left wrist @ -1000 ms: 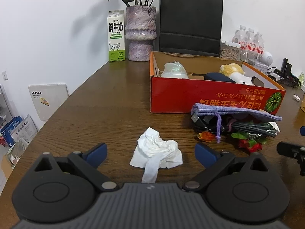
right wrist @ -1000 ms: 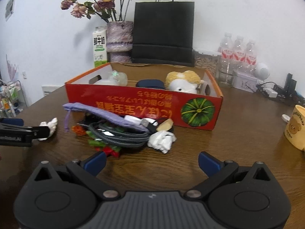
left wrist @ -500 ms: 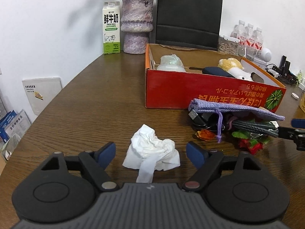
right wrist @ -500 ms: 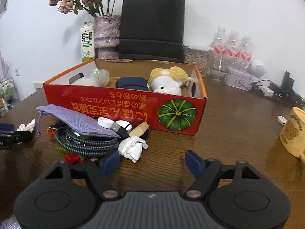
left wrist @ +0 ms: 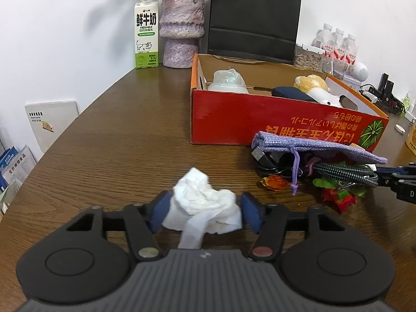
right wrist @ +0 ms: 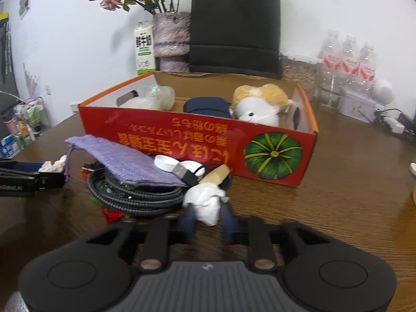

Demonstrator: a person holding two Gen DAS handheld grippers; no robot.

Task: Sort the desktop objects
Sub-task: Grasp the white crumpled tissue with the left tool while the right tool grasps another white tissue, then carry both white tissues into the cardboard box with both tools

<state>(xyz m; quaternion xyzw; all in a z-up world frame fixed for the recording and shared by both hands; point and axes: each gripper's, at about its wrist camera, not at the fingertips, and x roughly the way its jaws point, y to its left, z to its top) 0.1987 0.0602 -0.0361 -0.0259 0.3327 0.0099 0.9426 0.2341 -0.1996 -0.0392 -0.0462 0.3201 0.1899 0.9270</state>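
Observation:
A crumpled white tissue (left wrist: pixel 202 197) lies on the wooden table between the blue pads of my left gripper (left wrist: pixel 205 203). Its jaws are closing; the left pad touches the paper and a sliver of gap shows at the right pad. My right gripper (right wrist: pixel 208 214) has its jaws closing and pinching a smaller tissue wad (right wrist: pixel 205 197) at the edge of a clutter pile. The pile holds a purple pouch (right wrist: pixel 124 158), a braided cable (right wrist: pixel 135 197) and bottle caps (right wrist: pixel 163 162). It lies in front of a red cardboard box (right wrist: pixel 306 156) containing a plush toy (right wrist: pixel 257 104).
Along the back wall stand a milk carton (left wrist: pixel 146 31), a purple vase (left wrist: pixel 182 28), a black paper bag (left wrist: pixel 254 18) and water bottles (left wrist: pixel 338 46). The table's curved left edge (left wrist: pixel 65 135) is close. Red artificial flowers (left wrist: pixel 338 197) lie beside the cable.
Both pairs of jaws have closed in. The left pads came in to the tissue's sides. The right gripper moved forward to the small wad and clamped it.

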